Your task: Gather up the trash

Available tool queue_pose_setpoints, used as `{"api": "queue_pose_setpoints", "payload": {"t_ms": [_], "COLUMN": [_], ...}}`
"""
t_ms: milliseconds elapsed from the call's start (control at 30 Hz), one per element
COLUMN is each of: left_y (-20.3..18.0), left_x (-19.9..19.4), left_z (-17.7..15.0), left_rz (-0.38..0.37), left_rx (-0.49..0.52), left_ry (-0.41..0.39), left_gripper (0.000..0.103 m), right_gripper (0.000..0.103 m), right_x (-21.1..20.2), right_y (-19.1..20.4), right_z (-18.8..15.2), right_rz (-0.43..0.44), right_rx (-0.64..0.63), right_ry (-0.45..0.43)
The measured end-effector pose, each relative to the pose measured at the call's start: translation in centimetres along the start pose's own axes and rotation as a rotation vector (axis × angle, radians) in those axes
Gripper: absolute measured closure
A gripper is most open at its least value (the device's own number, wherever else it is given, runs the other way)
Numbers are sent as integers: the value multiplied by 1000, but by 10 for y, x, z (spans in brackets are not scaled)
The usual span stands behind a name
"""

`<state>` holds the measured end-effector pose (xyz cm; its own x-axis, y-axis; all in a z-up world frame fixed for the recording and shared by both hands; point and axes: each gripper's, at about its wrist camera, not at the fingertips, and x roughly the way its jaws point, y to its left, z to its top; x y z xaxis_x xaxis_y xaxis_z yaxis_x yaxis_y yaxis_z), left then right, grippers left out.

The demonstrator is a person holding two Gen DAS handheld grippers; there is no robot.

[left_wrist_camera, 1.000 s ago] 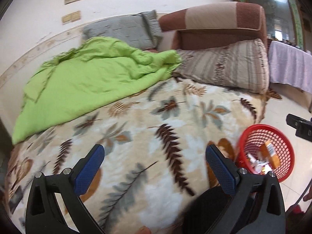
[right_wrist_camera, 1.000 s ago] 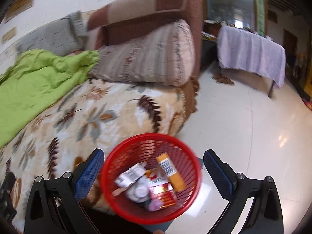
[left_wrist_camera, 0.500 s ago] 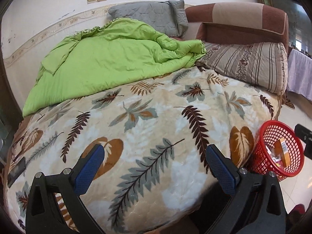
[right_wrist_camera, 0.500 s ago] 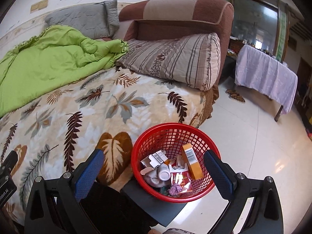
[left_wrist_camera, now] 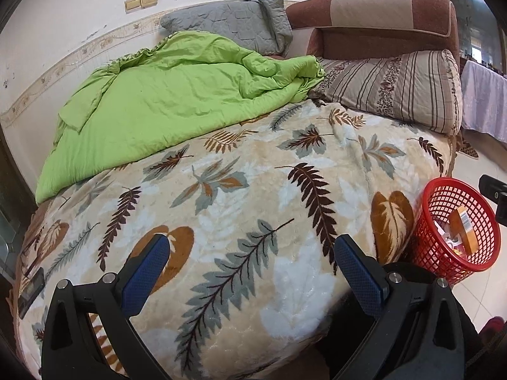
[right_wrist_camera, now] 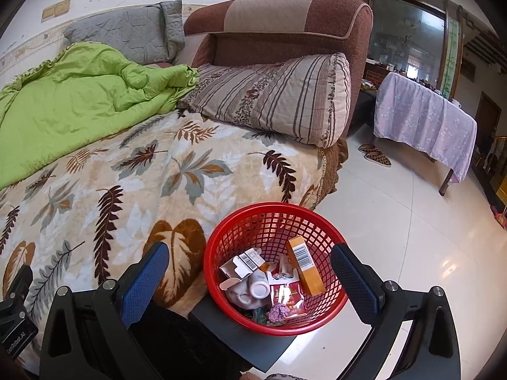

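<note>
A red mesh basket (right_wrist_camera: 250,221) stands on a dark flat board beside the bed, holding an orange box (right_wrist_camera: 304,265), a white carton, a white bottle, a red wrapper and a purple crumple. In the left wrist view the same red basket (left_wrist_camera: 434,202) sits at the right edge, past the bed corner. My right gripper (right_wrist_camera: 250,275) hovers open just above the basket, nothing between its fingers. My left gripper (left_wrist_camera: 252,270) is open over the leaf-patterned blanket (left_wrist_camera: 253,190), holding nothing. No loose trash shows on the blanket.
A green quilt (left_wrist_camera: 164,95) covers the bed's far left, with a grey pillow (left_wrist_camera: 231,22) and a striped pillow (left_wrist_camera: 396,85) by the brown headboard (right_wrist_camera: 279,28). A table under purple cloth (right_wrist_camera: 424,120) and slippers (right_wrist_camera: 375,155) stand on the white tiled floor. A dark phone-like object (left_wrist_camera: 30,288) lies at the bed's left edge.
Both views have pulled back and risen from the bed and basket. The basket has shifted from blurred and close to steady beneath the right gripper. Both grippers stayed open.
</note>
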<state>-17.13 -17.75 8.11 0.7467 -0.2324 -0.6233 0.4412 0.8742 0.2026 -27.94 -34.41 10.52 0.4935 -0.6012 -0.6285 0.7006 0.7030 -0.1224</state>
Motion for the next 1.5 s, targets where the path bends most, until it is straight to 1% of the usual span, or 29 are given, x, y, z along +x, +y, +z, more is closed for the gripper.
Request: {"api": "queue_pose_setpoints", "payload": {"t_ms": [400, 667, 1500], "left_y": [0, 2, 3], "left_x": [-1, -2, -3], "left_z": [0, 1, 0], "left_rz": [0, -1, 0], "left_rx": [4, -7, -10], "left_ry": [0, -1, -5], "left_gripper": [0, 0, 0], "right_gripper": [0, 0, 0], "right_x": [4, -1, -2], "right_y": [1, 5, 7], "right_z": [-1, -2, -2], "right_rz": [-4, -7, -11], "right_rx": [-9, -20, -24], "right_ry": [19, 6, 4]}}
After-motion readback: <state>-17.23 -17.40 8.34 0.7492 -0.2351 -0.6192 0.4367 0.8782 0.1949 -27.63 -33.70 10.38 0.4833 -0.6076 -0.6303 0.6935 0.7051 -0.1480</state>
